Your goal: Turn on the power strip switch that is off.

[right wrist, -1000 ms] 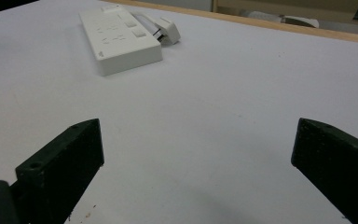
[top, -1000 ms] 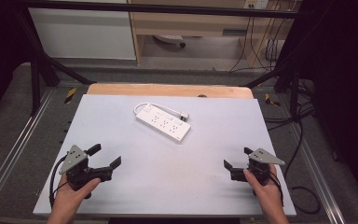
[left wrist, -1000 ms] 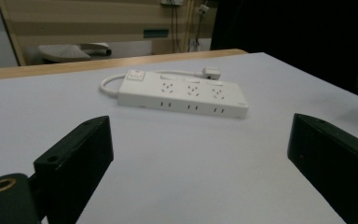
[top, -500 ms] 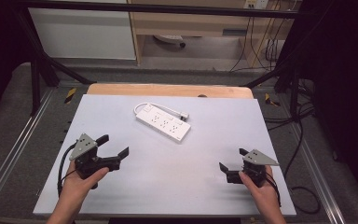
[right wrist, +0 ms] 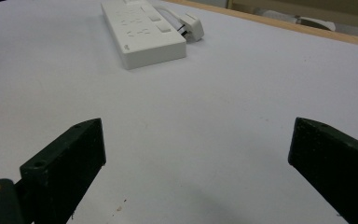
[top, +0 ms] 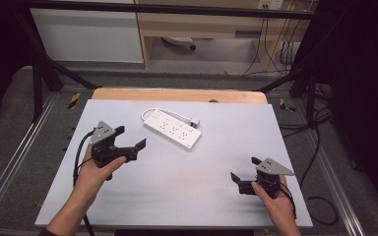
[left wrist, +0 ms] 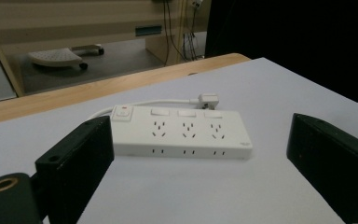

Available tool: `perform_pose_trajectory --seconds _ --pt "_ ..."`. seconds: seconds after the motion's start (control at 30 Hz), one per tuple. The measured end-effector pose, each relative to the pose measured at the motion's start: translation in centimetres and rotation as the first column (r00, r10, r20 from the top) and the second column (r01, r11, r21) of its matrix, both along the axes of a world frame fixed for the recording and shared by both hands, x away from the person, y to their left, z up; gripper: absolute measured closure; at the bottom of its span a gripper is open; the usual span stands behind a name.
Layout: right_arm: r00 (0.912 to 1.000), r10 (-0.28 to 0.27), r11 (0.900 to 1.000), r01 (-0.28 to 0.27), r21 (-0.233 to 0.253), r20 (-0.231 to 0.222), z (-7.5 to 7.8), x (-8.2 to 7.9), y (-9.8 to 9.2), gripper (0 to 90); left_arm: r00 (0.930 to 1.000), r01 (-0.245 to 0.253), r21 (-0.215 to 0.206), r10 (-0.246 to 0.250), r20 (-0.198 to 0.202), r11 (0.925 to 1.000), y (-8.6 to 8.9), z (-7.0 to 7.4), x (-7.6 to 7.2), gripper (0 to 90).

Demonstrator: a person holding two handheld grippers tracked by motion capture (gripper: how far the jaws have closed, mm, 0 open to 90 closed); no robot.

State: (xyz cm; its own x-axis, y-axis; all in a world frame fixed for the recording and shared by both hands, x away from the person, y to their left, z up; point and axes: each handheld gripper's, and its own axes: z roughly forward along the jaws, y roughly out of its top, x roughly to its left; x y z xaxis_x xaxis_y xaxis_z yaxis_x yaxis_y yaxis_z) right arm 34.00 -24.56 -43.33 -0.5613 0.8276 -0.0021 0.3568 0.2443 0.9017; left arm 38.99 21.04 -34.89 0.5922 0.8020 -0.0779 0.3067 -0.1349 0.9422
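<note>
Power strip: we see the white power strip (top: 173,130) lying flat, sockets up, in the upper middle of the high view, set at a slant on the table (top: 187,196); its cord (top: 163,111) loops round behind it and the plug (top: 195,121) rests just beside its far end.
Why it lies so: we judge that flat and slantwise it offers its long sides to a gripper coming from the left of the frame, with nothing standing beside it.
Left gripper: our left gripper (top: 130,141) sits left of centre in the high view, jaws spread wide and empty, near the strip but apart from it.
Left aim: in the left gripper view the strip (left wrist: 179,132) lies between the two black jaws and beyond them, so we read this gripper as lined up on it.
Left hand pose: the left hand (top: 98,164) comes up from the bottom left, forearm angled toward the strip, gripper held above the table.
Right gripper: our right gripper (top: 246,176) is at the lower right, jaws likewise wide apart and holding nothing, well apart from the strip.
Right view: the strip (right wrist: 142,32) shows at the upper left there, far ahead.
Right hand pose: the right hand (top: 275,196) holds low near the table's near edge; we judge it to be waiting.
</note>
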Motion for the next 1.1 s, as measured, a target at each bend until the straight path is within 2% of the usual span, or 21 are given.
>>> perform_pose_trajectory --seconds 0.13,0.17,0.33,0.37,0.4,0.6,1.07,1.1 --pt "1.0000 -0.003 1.000 0.003 -0.007 0.000 0.0 0.0 0.1 4.4 0.9999 0.009 0.016 -0.009 0.007 0.9998 -0.8 0.3 0.9 7.3" --pt "1.0000 -0.004 1.000 0.004 -0.004 0.003 0.0 0.0 0.1 4.4 0.9998 0.016 0.017 -0.016 0.009 0.9997 -1.2 0.4 1.5 7.2" --pt "1.0000 -0.003 1.000 0.003 0.002 0.004 0.1 -0.1 0.0 4.4 0.9999 0.013 0.004 -0.013 -0.001 0.9999 -1.7 0.5 2.9 7.2" --pt "1.0000 -0.003 1.000 0.003 0.003 0.003 0.1 0.0 0.0 4.4 1.0000 0.004 0.002 -0.004 -0.005 1.0000 -1.9 0.6 3.7 7.2" --pt "1.0000 -0.002 1.000 0.002 0.003 0.003 0.1 0.0 0.0 4.4 1.0000 0.004 0.002 -0.004 -0.005 1.0000 -1.9 0.6 3.7 7.2" --pt "1.0000 0.004 1.000 -0.004 0.008 0.000 0.0 0.0 0.0 4.4 0.9997 -0.023 0.020 0.023 0.002 0.9995 -2.4 1.0 6.0 7.5" --pt "1.0000 0.005 1.000 -0.005 0.028 0.003 0.2 0.0 -0.4 4.0 0.9981 -0.057 0.046 0.056 0.025 0.9973 -4.5 1.5 9.7 8.2" --pt "1.0000 0.005 1.000 -0.005 0.030 0.002 0.2 0.0 -0.4 4.0 0.9970 -0.074 0.053 0.072 0.027 0.9959 -4.7 1.4 10.2 8.0"
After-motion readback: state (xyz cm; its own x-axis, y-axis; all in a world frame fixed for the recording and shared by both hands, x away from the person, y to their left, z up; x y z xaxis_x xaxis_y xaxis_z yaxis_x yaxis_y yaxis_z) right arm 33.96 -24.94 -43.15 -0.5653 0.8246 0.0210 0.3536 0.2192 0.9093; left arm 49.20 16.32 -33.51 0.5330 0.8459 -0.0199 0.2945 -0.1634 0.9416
